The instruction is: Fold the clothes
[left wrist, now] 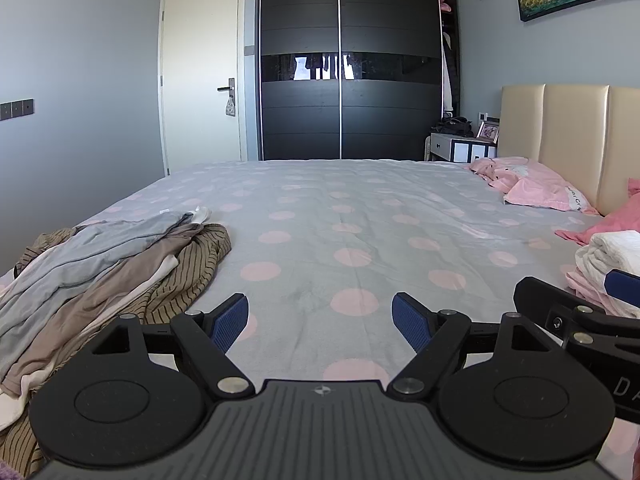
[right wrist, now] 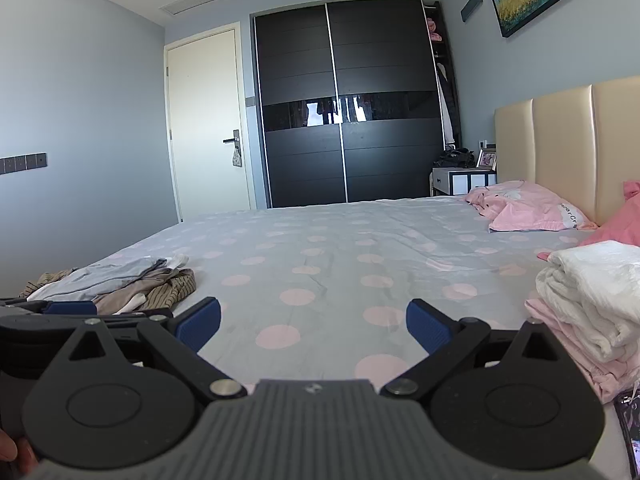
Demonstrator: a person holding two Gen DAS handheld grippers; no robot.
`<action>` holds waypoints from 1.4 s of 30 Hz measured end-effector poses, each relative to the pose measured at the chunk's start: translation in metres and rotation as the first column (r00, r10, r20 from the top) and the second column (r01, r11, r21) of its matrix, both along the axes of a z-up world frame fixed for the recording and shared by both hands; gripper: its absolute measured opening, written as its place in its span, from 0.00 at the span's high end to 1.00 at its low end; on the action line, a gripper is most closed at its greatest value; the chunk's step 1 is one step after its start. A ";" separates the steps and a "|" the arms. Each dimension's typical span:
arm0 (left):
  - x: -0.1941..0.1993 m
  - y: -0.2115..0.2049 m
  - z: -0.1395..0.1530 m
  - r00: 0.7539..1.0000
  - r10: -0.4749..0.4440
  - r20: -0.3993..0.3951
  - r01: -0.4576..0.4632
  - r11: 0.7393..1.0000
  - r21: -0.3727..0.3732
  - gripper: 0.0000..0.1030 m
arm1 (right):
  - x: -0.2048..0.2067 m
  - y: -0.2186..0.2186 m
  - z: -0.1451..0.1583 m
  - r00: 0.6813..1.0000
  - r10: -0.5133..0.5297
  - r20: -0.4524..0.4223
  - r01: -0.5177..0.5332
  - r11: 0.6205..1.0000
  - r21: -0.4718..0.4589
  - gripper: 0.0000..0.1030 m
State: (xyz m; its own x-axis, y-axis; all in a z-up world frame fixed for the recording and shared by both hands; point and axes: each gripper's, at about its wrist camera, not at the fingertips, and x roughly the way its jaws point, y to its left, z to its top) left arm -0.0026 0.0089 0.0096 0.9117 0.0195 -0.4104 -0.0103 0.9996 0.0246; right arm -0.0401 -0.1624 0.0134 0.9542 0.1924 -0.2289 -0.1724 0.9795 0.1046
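A loose pile of unfolded clothes [left wrist: 100, 264], grey, brown and striped, lies on the left of the bed; it also shows in the right wrist view [right wrist: 120, 284]. A folded stack of white and pink clothes [right wrist: 592, 304] sits at the right, also in the left wrist view [left wrist: 608, 264]. My left gripper [left wrist: 320, 320] is open and empty over the grey polka-dot sheet [left wrist: 340, 220]. My right gripper [right wrist: 314, 326] is open and empty over the sheet, just left of the folded stack. Each gripper shows at the edge of the other's view.
A pink pillow [left wrist: 536, 184] and pink cloth lie by the beige headboard [left wrist: 560, 120]. A black sliding wardrobe [left wrist: 348, 60], a white door [left wrist: 200, 72] and a nightstand [left wrist: 460, 146] stand beyond the bed. A dark flat object [right wrist: 630, 428] lies at the bed's right edge.
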 end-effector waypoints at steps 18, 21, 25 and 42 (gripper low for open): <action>-0.004 0.000 0.002 1.000 -0.002 0.015 0.002 1.000 0.004 0.23 | -0.002 -0.001 0.002 1.000 0.009 0.011 -0.008 1.000 -0.018 0.03; -0.007 0.001 0.004 0.999 -0.001 0.040 0.001 1.000 -0.010 0.23 | -0.005 -0.001 0.004 1.000 0.019 0.014 -0.019 1.000 -0.022 0.03; -0.008 0.011 0.006 0.999 -0.002 0.047 0.002 1.000 -0.007 0.23 | -0.009 -0.004 0.008 1.000 0.026 0.013 -0.026 0.999 -0.027 0.03; 0.041 0.191 0.033 0.972 0.189 -0.137 -0.201 0.977 -0.077 0.31 | 0.004 0.005 0.004 0.995 0.056 -0.083 -0.063 0.994 -0.085 0.03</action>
